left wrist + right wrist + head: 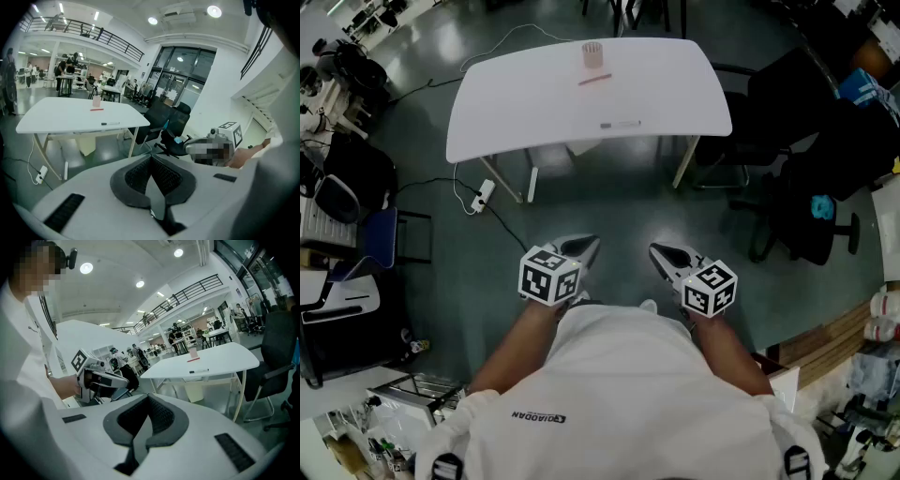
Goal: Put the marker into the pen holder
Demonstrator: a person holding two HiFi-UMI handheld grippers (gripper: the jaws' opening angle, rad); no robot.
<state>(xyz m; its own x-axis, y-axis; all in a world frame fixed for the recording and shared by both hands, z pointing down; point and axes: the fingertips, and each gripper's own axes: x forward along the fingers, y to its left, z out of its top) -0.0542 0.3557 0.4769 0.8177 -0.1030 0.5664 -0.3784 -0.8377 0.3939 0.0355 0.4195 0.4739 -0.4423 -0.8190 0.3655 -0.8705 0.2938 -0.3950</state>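
A large open workshop with a glossy grey floor [619, 211]. Nearest, a person in a white shirt [628, 394] holds both tongs close to the body, tilted down over the floor. The left gripper [587, 245] has its jaws pressed together, empty; the right gripper [657, 249] is likewise closed on nothing (the two sit side by side, apart). Farther off stands a white table [516, 103]. The marker [621, 124] lies flat near the table's near edge. Beyond it lies a red pen [594, 80], and just past that the pale pen holder [593, 54] stands upright near the far edge. A black office chair [797, 141] stands right of the table.
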